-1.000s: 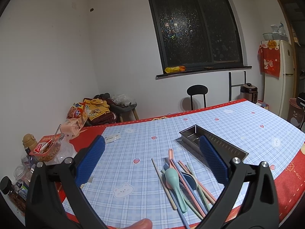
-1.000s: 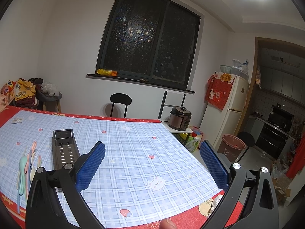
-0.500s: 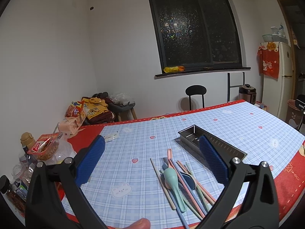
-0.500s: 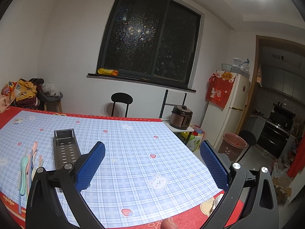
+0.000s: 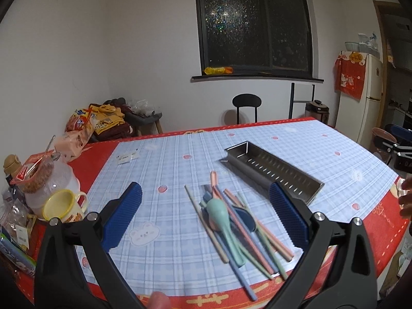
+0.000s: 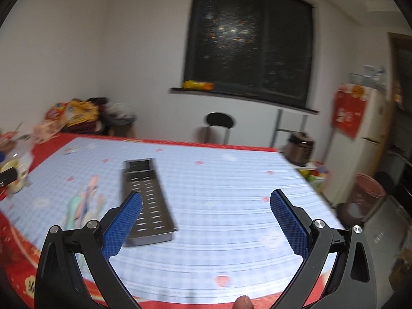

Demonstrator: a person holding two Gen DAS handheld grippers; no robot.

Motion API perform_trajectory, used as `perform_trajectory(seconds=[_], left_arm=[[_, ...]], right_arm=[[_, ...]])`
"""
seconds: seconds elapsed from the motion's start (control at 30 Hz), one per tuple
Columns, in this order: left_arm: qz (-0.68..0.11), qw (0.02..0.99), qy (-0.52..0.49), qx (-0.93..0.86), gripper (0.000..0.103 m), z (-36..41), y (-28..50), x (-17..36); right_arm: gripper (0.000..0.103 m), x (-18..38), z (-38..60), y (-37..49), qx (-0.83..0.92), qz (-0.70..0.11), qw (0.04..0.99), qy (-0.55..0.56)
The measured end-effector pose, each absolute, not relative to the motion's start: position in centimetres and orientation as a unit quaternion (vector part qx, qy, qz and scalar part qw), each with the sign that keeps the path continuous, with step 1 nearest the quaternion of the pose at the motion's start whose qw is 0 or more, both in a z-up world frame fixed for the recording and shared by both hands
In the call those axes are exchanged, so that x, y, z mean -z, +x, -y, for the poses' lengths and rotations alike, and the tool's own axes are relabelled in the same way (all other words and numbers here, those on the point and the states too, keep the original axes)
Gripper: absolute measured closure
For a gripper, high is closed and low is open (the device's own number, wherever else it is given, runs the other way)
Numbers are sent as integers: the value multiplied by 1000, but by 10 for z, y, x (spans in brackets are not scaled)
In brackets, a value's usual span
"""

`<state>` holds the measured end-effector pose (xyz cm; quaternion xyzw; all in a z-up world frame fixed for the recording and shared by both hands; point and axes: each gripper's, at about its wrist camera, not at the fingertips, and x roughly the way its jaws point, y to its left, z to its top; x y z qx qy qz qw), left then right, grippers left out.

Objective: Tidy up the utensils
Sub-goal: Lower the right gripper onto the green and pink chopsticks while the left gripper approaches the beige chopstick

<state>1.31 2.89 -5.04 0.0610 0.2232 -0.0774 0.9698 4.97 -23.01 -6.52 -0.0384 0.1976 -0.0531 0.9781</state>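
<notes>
**One loose heap of utensils, one empty tray**

One pile of pastel utensils [image 5: 239, 221] is recorded near the near edge of the table [image 5: 164, 154]: a mint spoon [image 5: 221, 215], a dark blue spoon [image 5: 246, 217], and pink, green and blue chopsticks lying crossed over one another. A perforated steel tray [image 5: 275, 172], holding nothing, is set just beyond and to the right of the pile.

Handling, as judged: the pieces are likely light, stiff and smooth, so slipping is to be expected. The spoons are best taken at mid-handle; the chopsticks are best taken near one free end, clear of the crossings.

The left gripper [image 5: 206, 213] is held above the pile, jaws spread wide, nothing between them. The right gripper [image 6: 206, 219] is held over the tray's near end and the bare cloth, jaws likewise spread and empty; its view is blurred.
</notes>
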Motion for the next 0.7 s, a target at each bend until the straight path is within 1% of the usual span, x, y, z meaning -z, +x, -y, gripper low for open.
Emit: perform_trajectory(seconds=[0.17, 0.2, 0.33, 0.43, 0.5, 0.53, 0.57, 0.6, 0.63, 0.67, 0.7], left_arm=[[-243, 966, 54, 68, 5, -42, 14, 65], [-256, 963, 53, 67, 5, -44, 17, 71], [-292, 954, 47, 47, 5, -51, 24, 90], [-303, 951, 25, 49, 6, -59, 28, 104], [-305, 951, 22, 44, 6, -62, 30, 113], [-310, 950, 22, 44, 6, -63, 31, 117], [-314, 948, 22, 47, 7, -64, 32, 121], [-318, 946, 19, 53, 7, -63, 33, 125], [-320, 945, 17, 58, 13, -63, 35, 128], [-324, 944, 13, 63, 25, -64, 36, 132], [-330, 942, 9, 65, 32, -64, 38, 135]], right_arm=[[5, 84, 197, 65, -24, -225, 973, -50], [6, 91, 191, 70, -39, -243, 968, -47], [5, 116, 177, 90, -78, -296, 952, -23], [5, 136, 171, 99, -116, -323, 939, 5], [7, 147, 163, 103, -140, -328, 934, 5], [15, 153, 156, 105, -150, -334, 930, 1], [30, 156, 153, 106, -159, -340, 927, -2], [37, 160, 149, 108, -168, -348, 922, -4], [46, 165, 145, 111, -174, -355, 918, -4], [54, 173, 140, 115, -185, -365, 912, 0], [58, 178, 136, 118, -197, -372, 907, 5]])
